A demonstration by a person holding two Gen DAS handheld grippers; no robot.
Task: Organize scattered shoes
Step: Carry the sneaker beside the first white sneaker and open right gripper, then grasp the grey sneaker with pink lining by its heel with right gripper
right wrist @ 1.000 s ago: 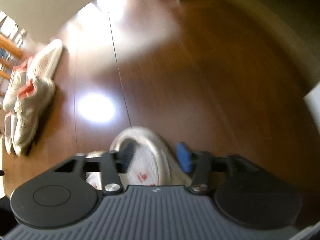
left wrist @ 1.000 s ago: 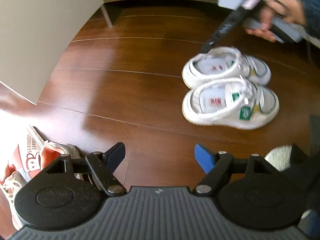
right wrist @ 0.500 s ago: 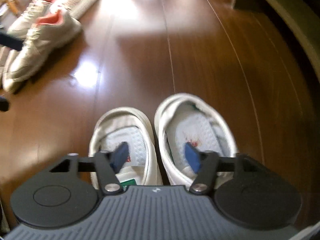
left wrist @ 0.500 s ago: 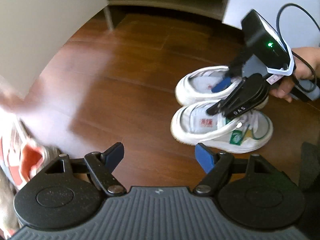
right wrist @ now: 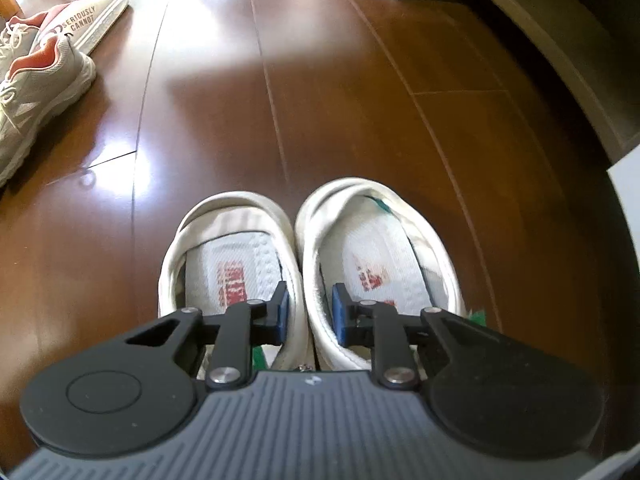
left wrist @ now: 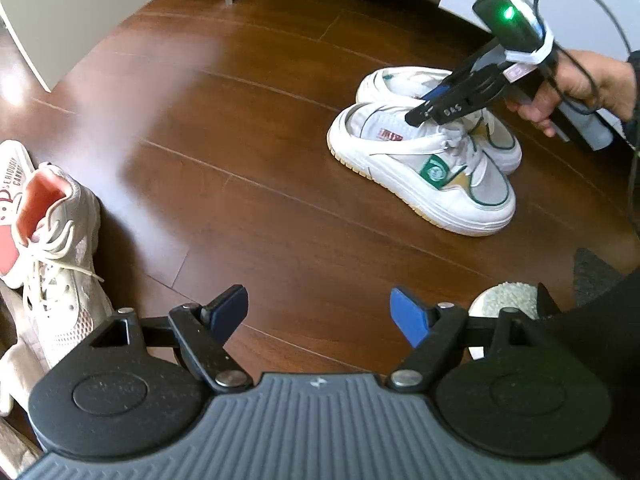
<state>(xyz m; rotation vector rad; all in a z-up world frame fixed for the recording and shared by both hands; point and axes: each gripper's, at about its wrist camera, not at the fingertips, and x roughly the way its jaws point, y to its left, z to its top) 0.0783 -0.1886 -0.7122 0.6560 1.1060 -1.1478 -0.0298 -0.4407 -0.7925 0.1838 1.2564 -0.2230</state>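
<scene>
White shoes (right wrist: 308, 264) with green trim sit side by side as a pair on the brown wood floor (right wrist: 360, 100). Each has a thick pale sole, white laces and a red mark printed on the inside. The near one in the left view (left wrist: 424, 168) has a round green badge on its side.

The right tongs (right wrist: 307, 312) have just been closing. One pad is inside each shoe, and the two inner walls of the pair are pinched between them. A second ago the tongs were wide and were only above one shoe, in a blurry picture. Now both shoes are sharp and in the middle of the right view. A hand (left wrist: 576, 88) holds these tongs.

The left tongs (left wrist: 318, 312) are about half open with nothing in them, over bare floor. Their gap is the same as before. In their view the white pair now looks farther right.

In the right view the heels point up, away from the tongs, and the toes are hidden under them. The two long sides run next to each other.

Far to the left lie light sneakers (right wrist: 36, 92) with orange lining.
</scene>
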